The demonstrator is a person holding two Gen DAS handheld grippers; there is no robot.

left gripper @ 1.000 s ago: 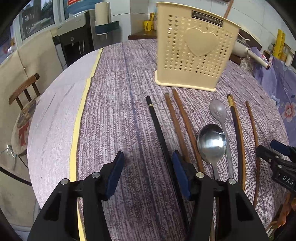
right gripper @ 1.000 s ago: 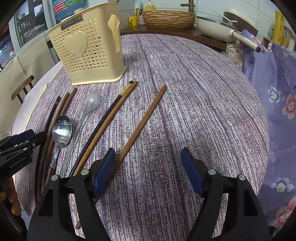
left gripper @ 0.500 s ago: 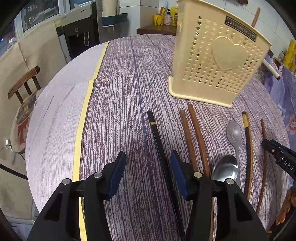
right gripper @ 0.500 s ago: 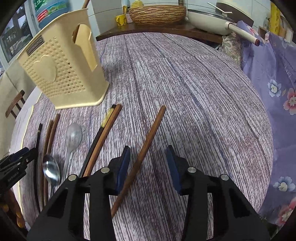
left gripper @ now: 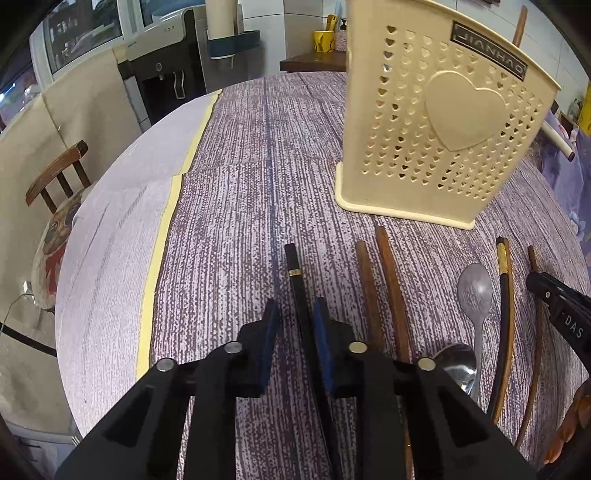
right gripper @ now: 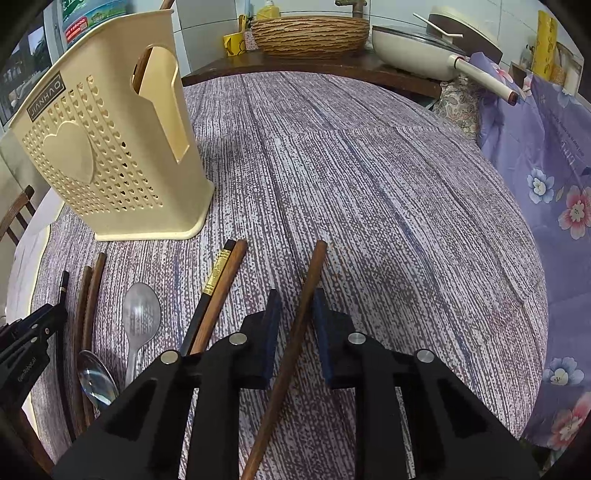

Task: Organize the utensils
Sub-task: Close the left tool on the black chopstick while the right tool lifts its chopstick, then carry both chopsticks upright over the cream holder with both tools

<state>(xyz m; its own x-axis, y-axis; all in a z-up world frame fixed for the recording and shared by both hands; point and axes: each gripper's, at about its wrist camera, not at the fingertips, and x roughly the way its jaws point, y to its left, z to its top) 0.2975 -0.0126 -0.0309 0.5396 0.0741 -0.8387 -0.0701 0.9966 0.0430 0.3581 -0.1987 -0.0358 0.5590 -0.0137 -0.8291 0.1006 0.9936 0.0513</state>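
A cream perforated utensil holder (left gripper: 443, 129) stands upright at the back of the purple-clothed table. In front of it lie chopsticks and two spoons in a row. My left gripper (left gripper: 295, 321) straddles the black gold-ringed chopstick (left gripper: 294, 266). Its jaws are closing, with a gap still showing on the left pad's side. My right gripper (right gripper: 295, 306) straddles a lone brown chopstick (right gripper: 316, 266), also closing, with a gap beside its left pad. Both chopsticks lie flat on the cloth.
Between the grippers lie two brown chopsticks (left gripper: 388, 266), a grey spoon (left gripper: 474, 291), a steel spoon (left gripper: 456, 363) and a black-and-brown pair (right gripper: 221, 273). A wooden chair (left gripper: 55, 177) stands left of the table. A woven basket (right gripper: 310, 33) and a pan (right gripper: 413, 51) sit behind it, floral cloth (right gripper: 554, 184) to the right.
Both pairs of jaws have narrowed a lot. The left gripper shifted until the black chopstick lay between its pads. The right one shifted over the lone brown chopstick.
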